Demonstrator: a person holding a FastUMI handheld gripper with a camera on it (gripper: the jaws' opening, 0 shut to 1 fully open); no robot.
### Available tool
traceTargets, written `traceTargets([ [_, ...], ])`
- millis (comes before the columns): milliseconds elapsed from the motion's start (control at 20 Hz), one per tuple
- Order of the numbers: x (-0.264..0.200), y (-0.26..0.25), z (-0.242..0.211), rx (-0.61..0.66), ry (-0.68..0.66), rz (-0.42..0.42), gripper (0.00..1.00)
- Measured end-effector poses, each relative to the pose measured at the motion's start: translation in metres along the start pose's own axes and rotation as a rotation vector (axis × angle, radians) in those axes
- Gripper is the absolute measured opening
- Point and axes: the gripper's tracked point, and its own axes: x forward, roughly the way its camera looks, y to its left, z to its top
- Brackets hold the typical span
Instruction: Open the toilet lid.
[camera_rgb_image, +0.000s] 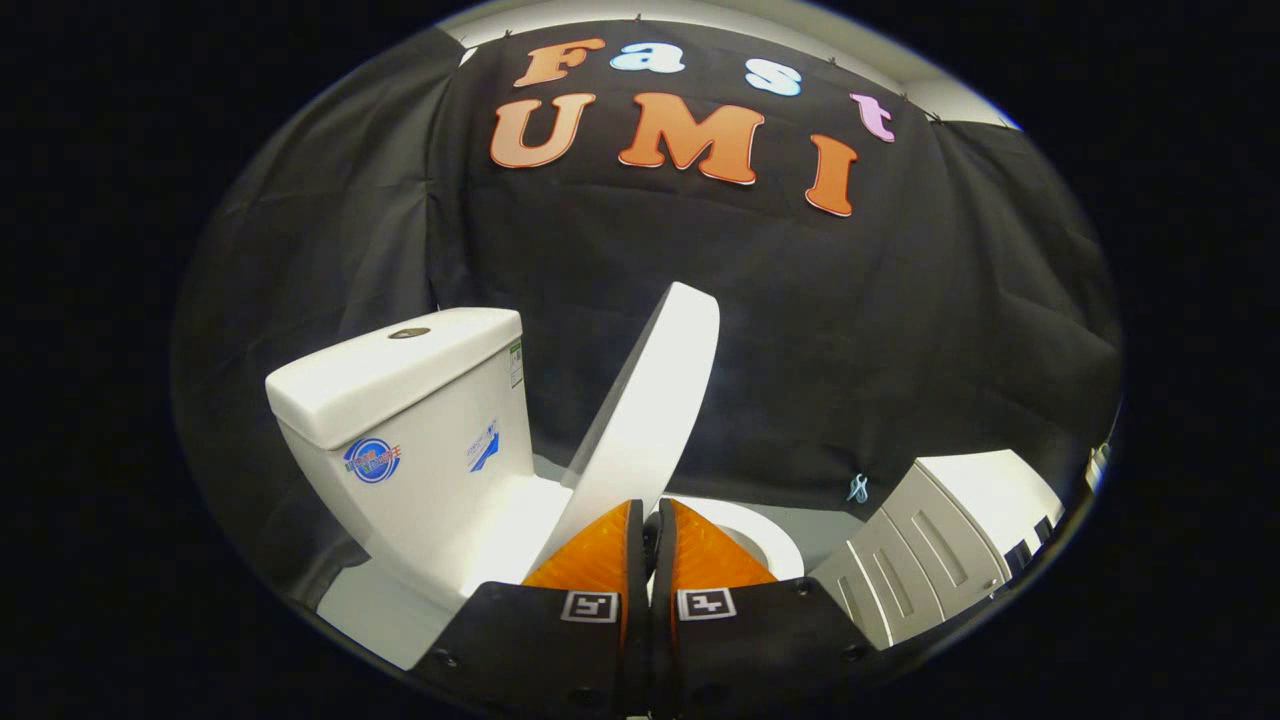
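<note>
The white toilet has its tank (400, 420) beyond the fingers to the left. Its lid (650, 400) stands about half raised, tilted back toward the tank without touching it. The lid's lower edge comes down right at the tips of my orange fingers (595, 560). My gripper (652, 512) is shut, with just a thin dark slit between the pads and nothing visible in it. The fingertips sit against the lid's edge from below. Part of the white seat ring (775, 540) shows just past the right finger.
A grey-white cabinet (930, 550) with panelled doors stands to the right of the toilet. A round flush button (409, 332) sits on the tank top. Black cloth hangs close behind the toilet. Pale floor (375, 610) shows left of the fingers.
</note>
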Motion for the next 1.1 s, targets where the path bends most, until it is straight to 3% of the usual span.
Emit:
traceTargets([
  [1100,0.000,0.079,0.037,-0.099,-0.028,0.019,0.08],
])
